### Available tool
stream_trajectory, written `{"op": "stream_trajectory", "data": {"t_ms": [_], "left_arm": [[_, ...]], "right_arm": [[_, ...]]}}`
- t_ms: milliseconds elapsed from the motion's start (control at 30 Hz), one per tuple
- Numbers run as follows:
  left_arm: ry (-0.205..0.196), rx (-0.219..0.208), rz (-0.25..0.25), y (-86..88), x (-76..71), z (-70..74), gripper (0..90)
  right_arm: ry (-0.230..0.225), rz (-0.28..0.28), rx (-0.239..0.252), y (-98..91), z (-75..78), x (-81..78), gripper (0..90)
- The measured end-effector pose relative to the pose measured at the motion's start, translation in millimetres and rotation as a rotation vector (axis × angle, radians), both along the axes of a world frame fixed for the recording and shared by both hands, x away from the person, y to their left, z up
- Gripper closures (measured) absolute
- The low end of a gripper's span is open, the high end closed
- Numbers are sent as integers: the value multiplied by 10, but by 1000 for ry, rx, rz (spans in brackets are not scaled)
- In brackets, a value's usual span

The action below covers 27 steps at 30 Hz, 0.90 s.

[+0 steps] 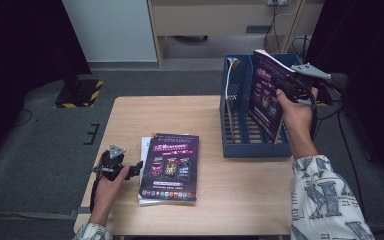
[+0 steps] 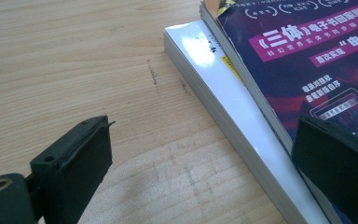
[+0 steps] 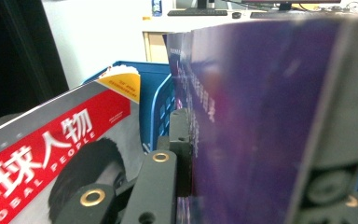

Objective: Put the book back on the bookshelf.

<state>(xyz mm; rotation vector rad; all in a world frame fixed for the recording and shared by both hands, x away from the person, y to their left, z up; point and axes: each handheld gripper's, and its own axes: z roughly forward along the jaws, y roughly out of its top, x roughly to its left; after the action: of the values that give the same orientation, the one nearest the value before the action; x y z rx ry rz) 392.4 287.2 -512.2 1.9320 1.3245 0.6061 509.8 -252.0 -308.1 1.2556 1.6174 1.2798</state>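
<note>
- Your right gripper (image 1: 296,82) is closed tight on a thick purple-covered paperback book (image 1: 268,92); in the right gripper view the jaws pinch its cover (image 3: 251,121) from both sides.
- That book hangs tilted over the blue plastic slotted file rack (image 1: 235,135), which stands at about 2 o'clock on the light wooden table (image 1: 130,115). I judge its lower edge to be at or just inside the rack's opening, not yet seated.
- A glossy magazine with a red title band (image 3: 60,140) shows just left of your jaws in the right gripper view, leaning against the blue wall. It looks already filed.
- Your left gripper (image 1: 114,167) rests at about 8 o'clock on the table, jaws wide apart and holding nothing. In the left gripper view one jaw stands over bare wood and the other over the stack's edge.
- Still to file: a second purple-covered book (image 1: 171,166) lying flat near the table's centre, on top of a white-covered book (image 2: 223,100).
- My reading: roughly one item filed, one on its way in, two left.
- Next, lower the held book upright into a free slot before you let go; tilted as it is, it could catch on a divider.
</note>
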Motion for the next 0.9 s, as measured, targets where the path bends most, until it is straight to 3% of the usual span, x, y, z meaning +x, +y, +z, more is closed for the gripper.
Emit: {"op": "stream_trajectory", "data": {"t_ms": [467,700,900], "left_arm": [[-2,-2,-5,-13,-20,2,48],[5,0,-6,-32,-17,-15,47],[3,1,-6,-25,-21,-10,47]], "right_arm": [[-5,-21,19,95,-145,198,825],[-45,-25,26,136,-228,208,825],[-44,-19,21,175,-315,199,826]]}}
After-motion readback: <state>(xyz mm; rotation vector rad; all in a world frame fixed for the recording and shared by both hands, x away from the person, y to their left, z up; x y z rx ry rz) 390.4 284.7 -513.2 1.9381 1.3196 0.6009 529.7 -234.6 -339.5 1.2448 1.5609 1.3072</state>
